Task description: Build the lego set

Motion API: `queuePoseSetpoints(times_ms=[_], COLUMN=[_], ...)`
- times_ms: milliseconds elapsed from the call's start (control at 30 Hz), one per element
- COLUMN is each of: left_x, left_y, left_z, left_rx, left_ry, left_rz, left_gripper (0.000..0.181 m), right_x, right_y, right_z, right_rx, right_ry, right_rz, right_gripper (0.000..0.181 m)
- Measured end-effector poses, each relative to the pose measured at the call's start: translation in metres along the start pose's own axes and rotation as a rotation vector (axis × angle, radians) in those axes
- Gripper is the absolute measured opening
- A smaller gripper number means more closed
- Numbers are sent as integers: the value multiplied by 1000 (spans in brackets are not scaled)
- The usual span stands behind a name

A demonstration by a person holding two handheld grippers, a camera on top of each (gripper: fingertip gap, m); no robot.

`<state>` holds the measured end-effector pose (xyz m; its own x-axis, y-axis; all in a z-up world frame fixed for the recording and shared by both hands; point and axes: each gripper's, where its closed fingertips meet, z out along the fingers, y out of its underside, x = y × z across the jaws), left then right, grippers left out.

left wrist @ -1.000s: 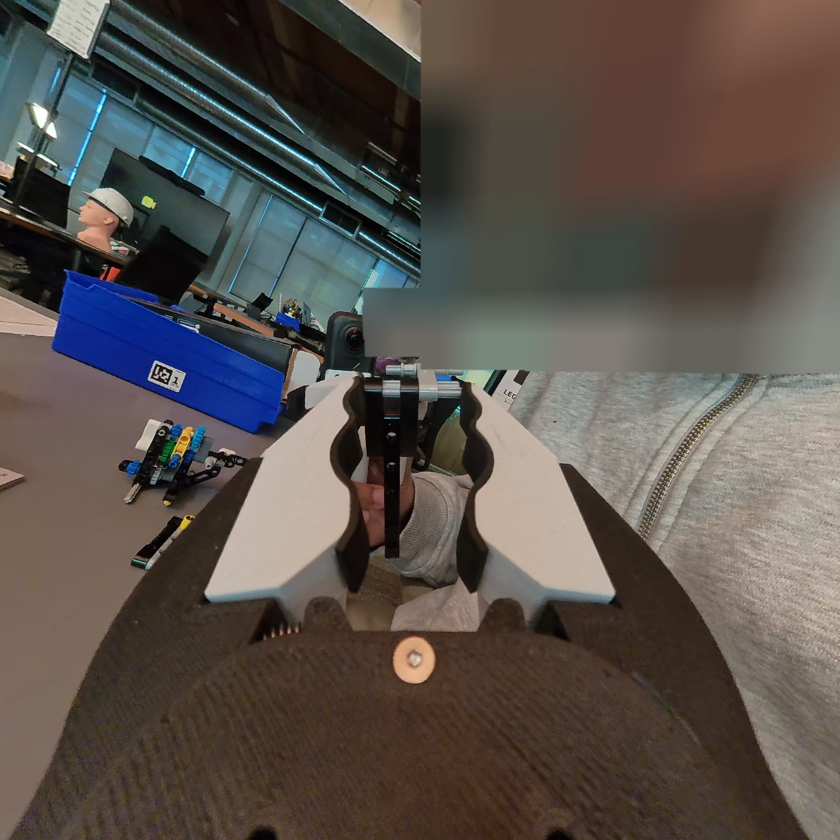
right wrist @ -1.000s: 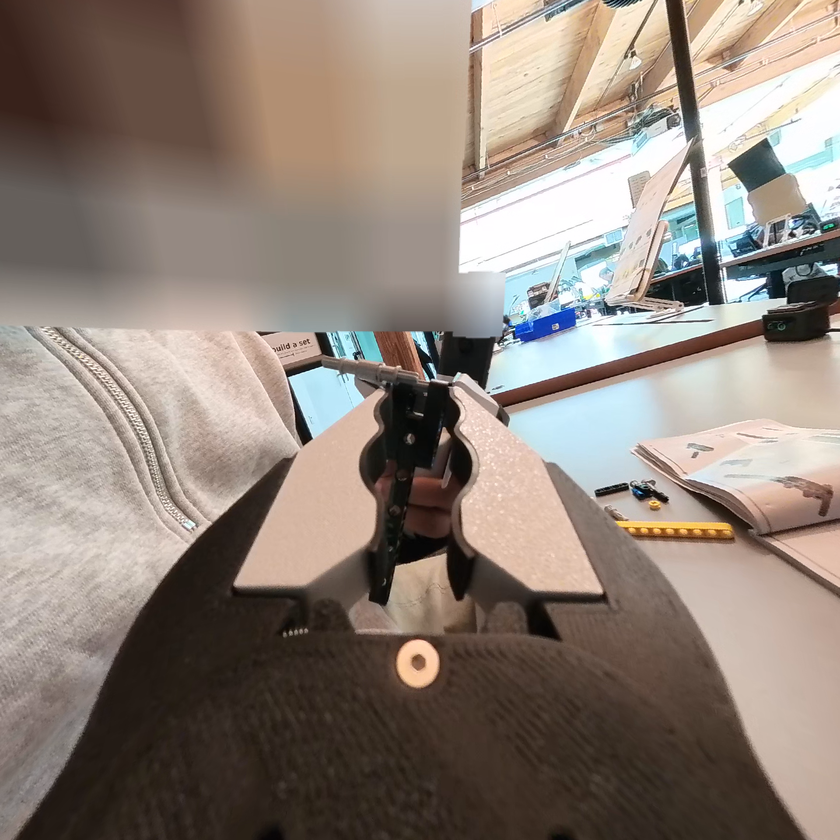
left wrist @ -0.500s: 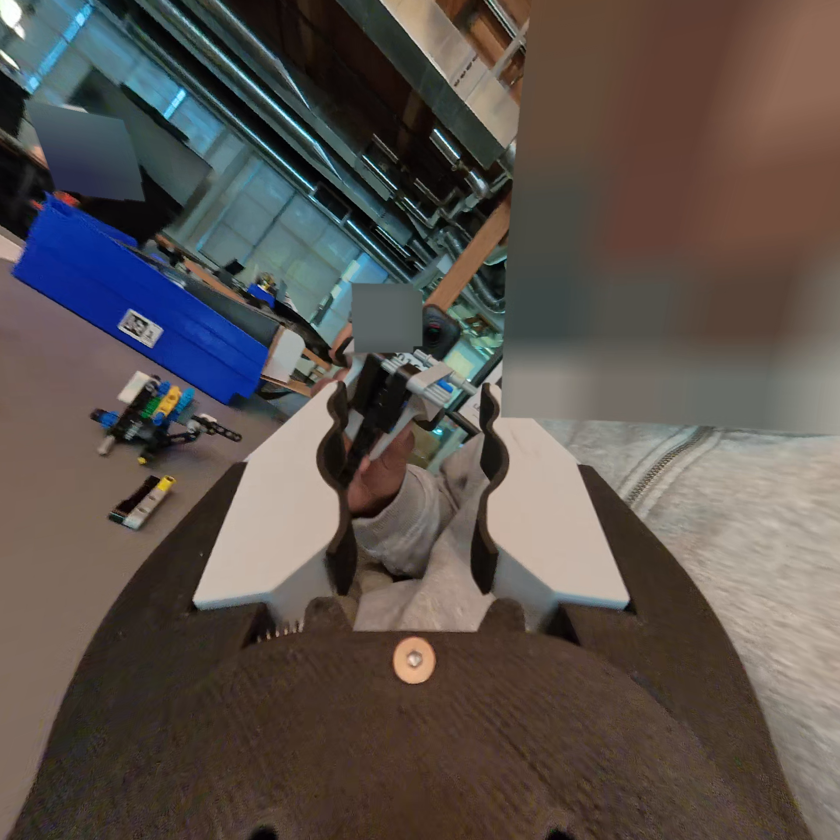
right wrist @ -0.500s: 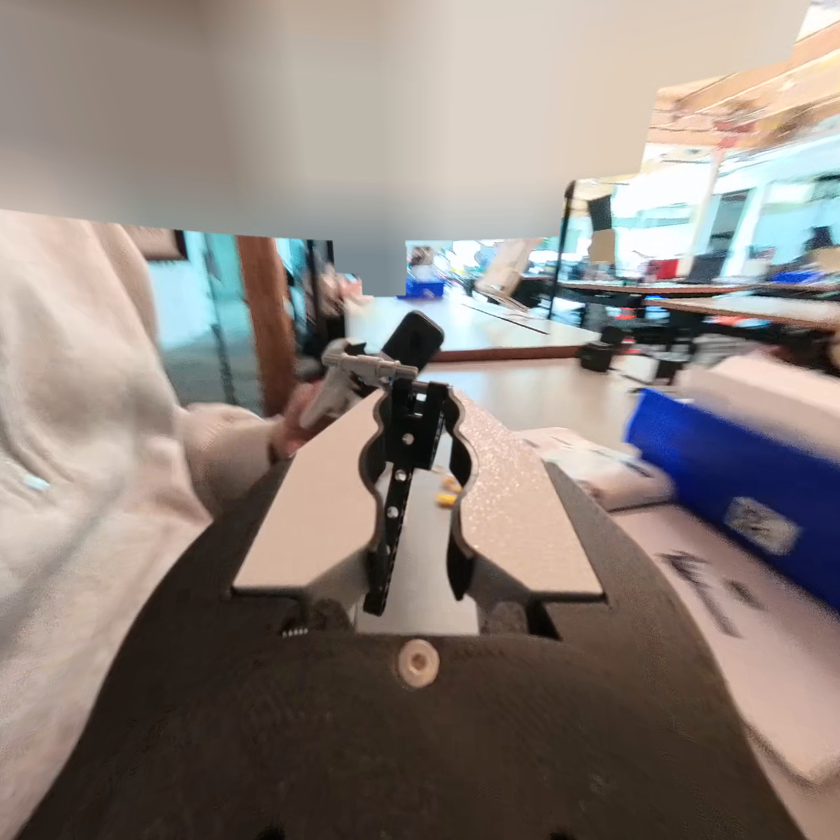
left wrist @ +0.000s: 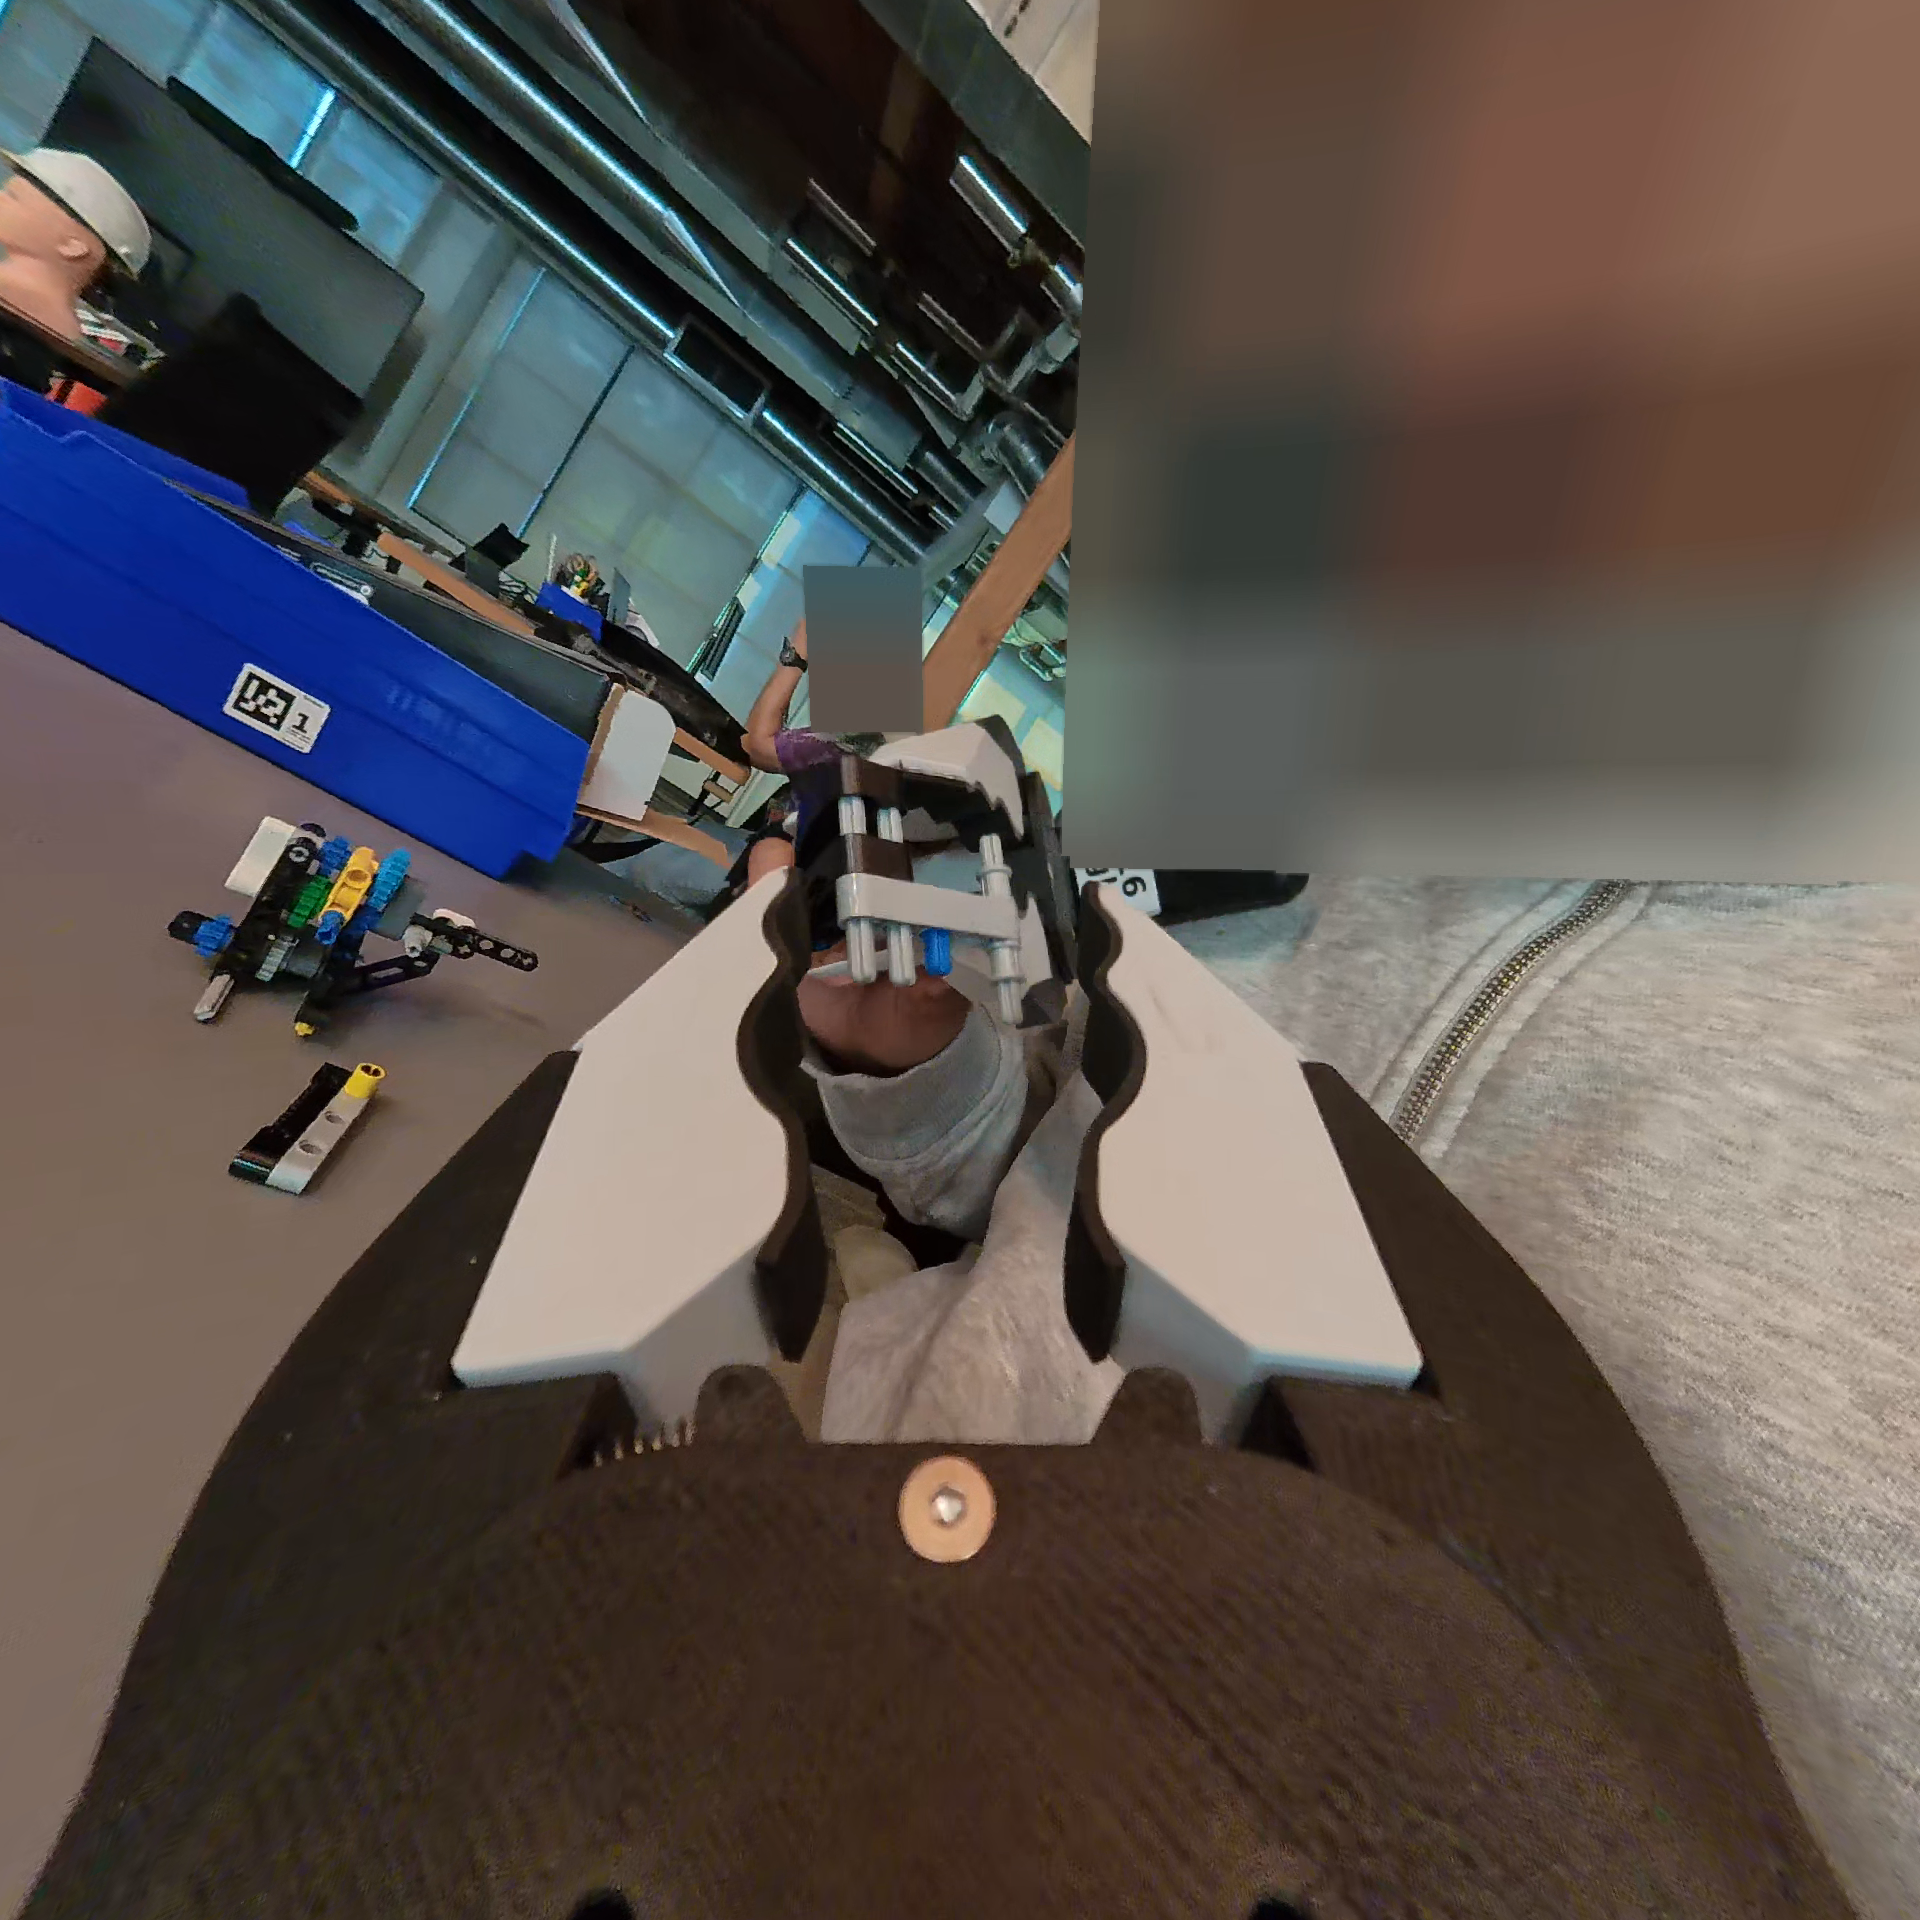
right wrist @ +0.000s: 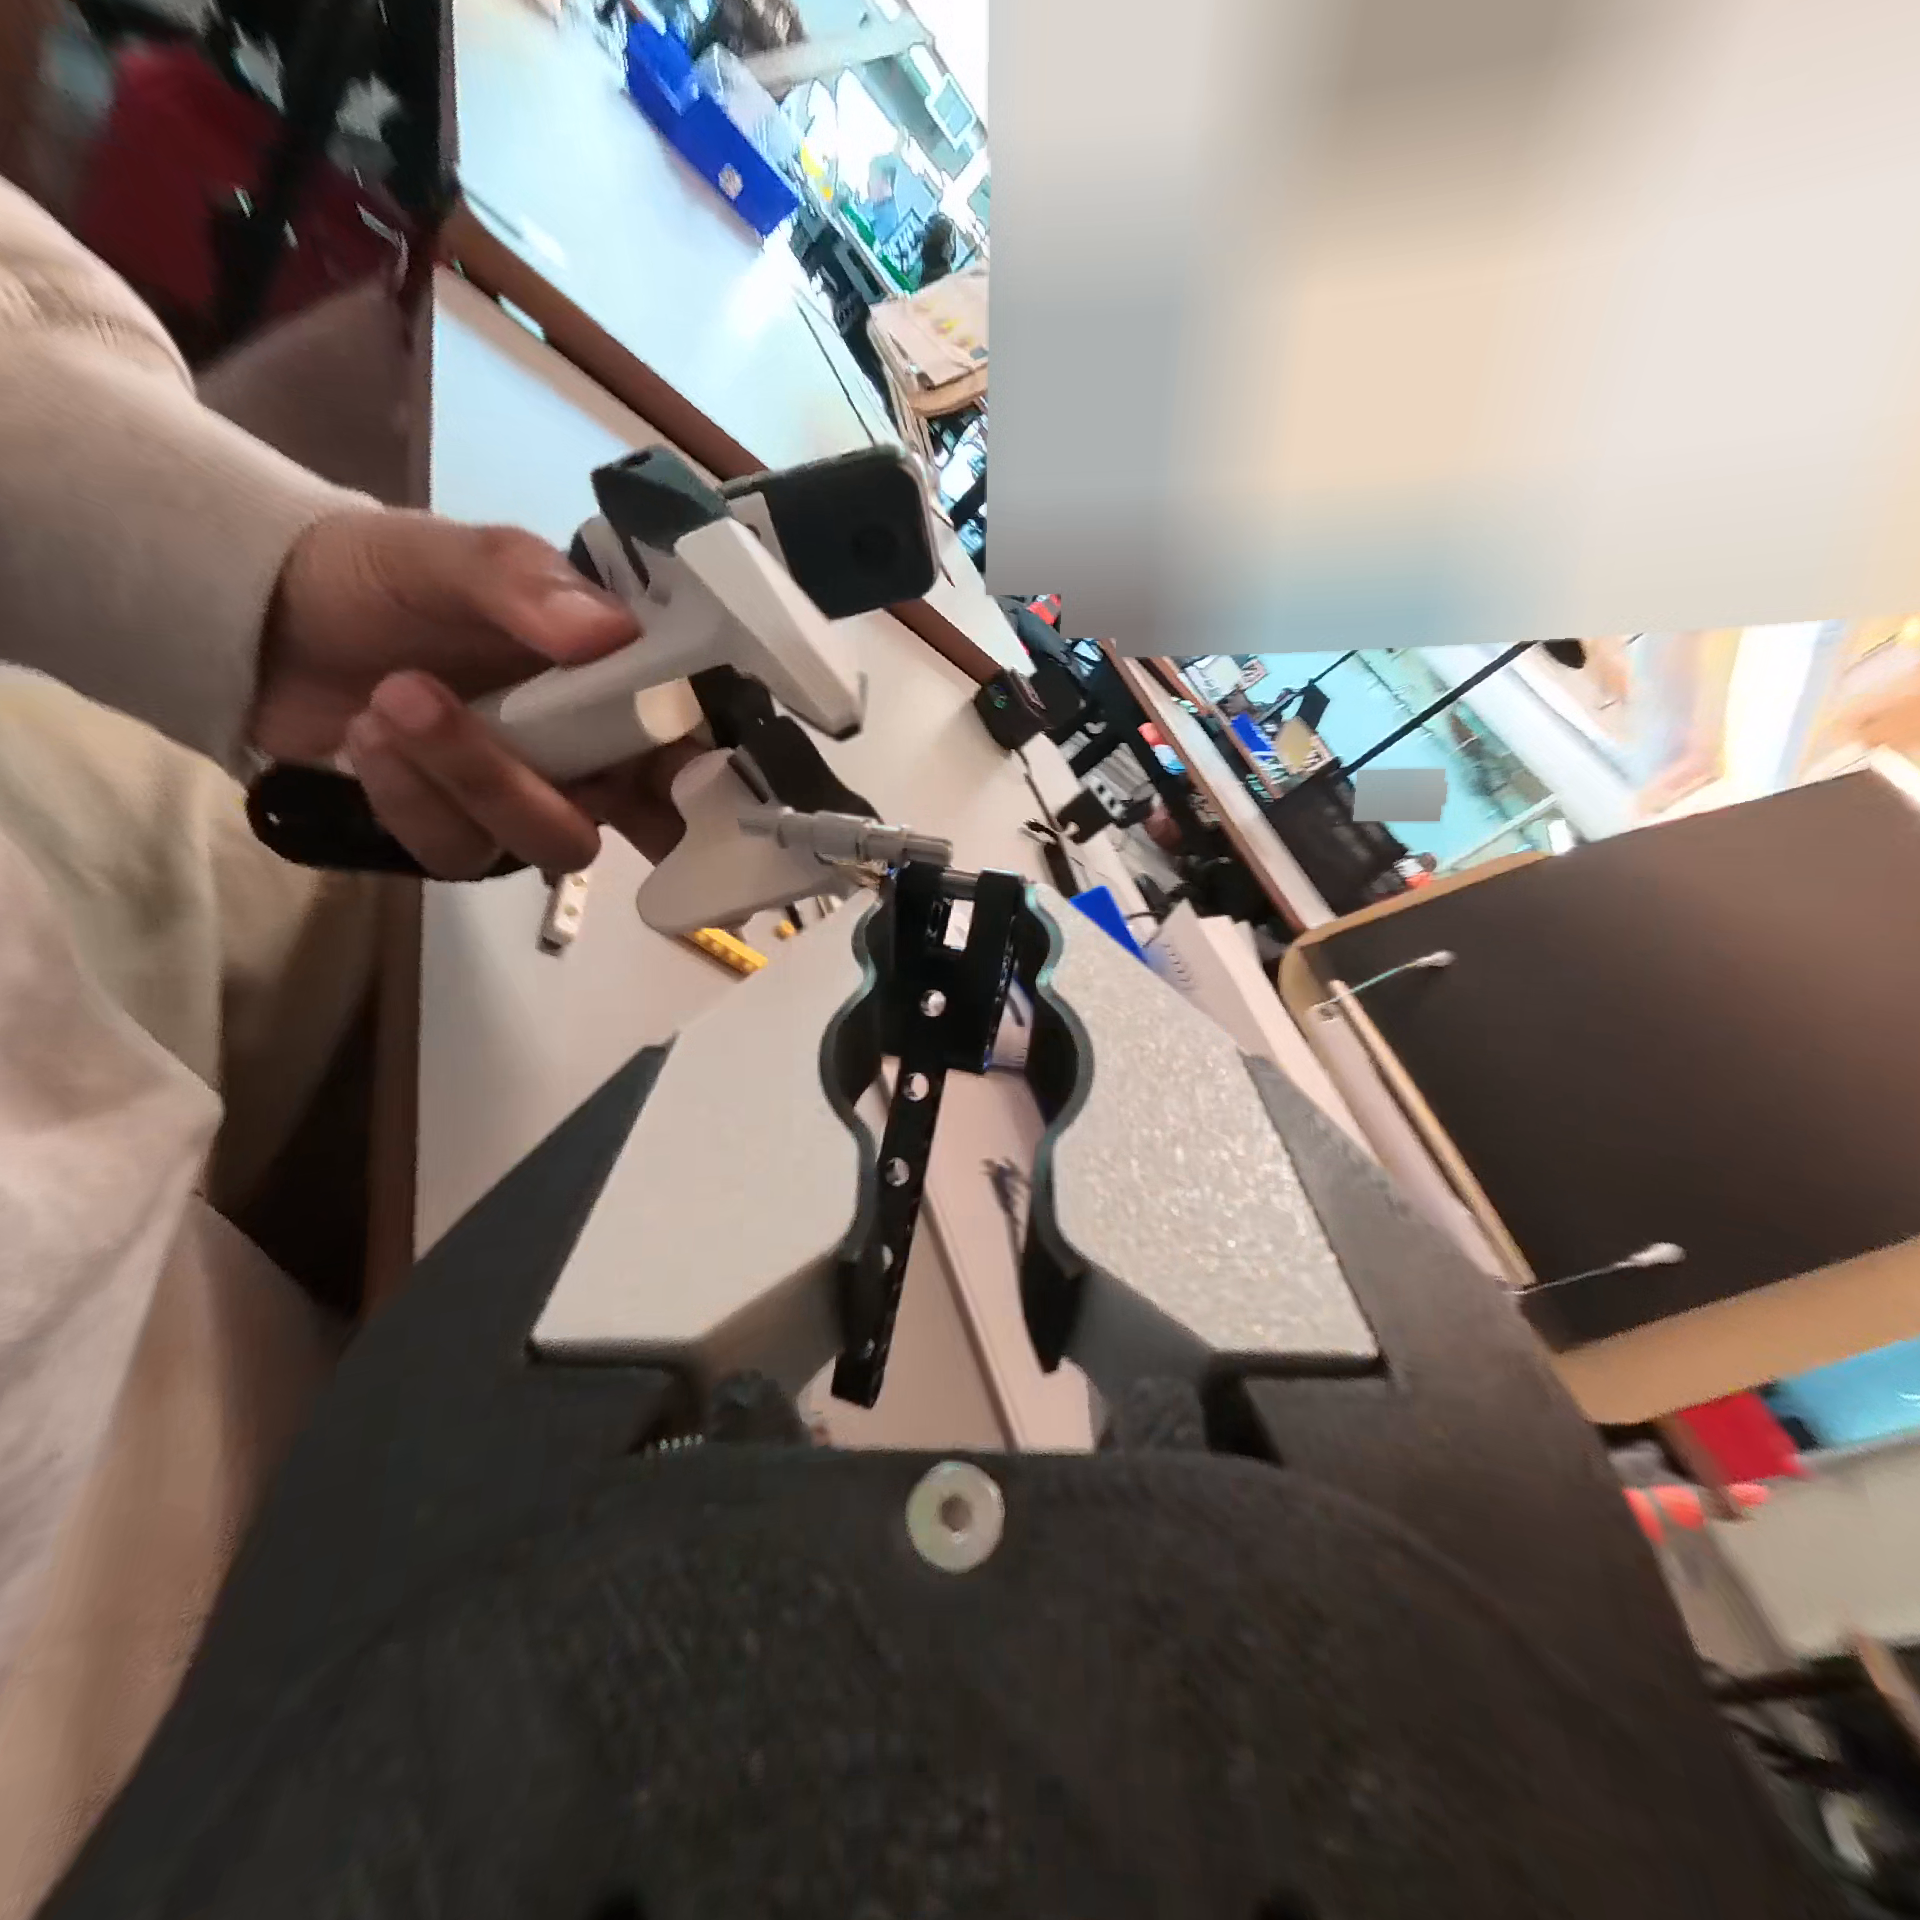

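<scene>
My right gripper (right wrist: 956,935) is shut on a small Lego sub-assembly (right wrist: 935,997): black holed beams with grey pins at the top. In the left wrist view the same sub-assembly (left wrist: 914,904) shows grey pins and one blue pin, held up in the air by the right gripper (left wrist: 987,790). My left gripper (left wrist: 940,925) is open and empty, with its fingertips just short of the sub-assembly. The left gripper (right wrist: 821,790) also shows in the right wrist view, held by a hand. A partly built Lego model (left wrist: 322,925) lies on the table to the left.
A short black and grey piece with a yellow pin (left wrist: 307,1127) lies near the model. A blue bin (left wrist: 281,665) stands behind it. A yellow beam (right wrist: 727,945) and a white piece (right wrist: 561,914) lie on the table. A dark wood-edged box (right wrist: 1610,1039) is at the right. Less than 4 cm separates the two grippers' tips. Both grippers' tips are roughly 20 cm from the partly built Lego model (left wrist: 322,925).
The sub-assembly was between my left fingers; now it is beyond their tips. My right gripper has swung and rolled with it, turning the pins toward my left gripper.
</scene>
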<state>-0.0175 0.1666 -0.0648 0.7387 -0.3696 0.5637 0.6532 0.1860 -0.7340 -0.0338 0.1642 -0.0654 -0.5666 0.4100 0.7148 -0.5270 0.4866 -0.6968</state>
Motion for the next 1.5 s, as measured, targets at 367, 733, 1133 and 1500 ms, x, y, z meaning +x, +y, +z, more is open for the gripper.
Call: queuePoseSetpoints(times_ms=[367,733,1133,1500], left_x=[-9,-40,-54,-58], left_y=[-5,2,0,-2], left_z=[-7,-20,-25,-25], left_rx=[44,66,119,126], left_ry=[-34,-130,-172,-186], left_rz=[-5,-43,-49,-55], left_gripper=[48,50,50,50], right_x=[9,9,7,6], right_y=[11,35,49,56], right_z=[-1,1,4,6], right_rx=[116,217,198,182], right_ry=[-35,-152,-189,-199], right_rz=[376,860,939,961], right_gripper=[22,22,22,22])
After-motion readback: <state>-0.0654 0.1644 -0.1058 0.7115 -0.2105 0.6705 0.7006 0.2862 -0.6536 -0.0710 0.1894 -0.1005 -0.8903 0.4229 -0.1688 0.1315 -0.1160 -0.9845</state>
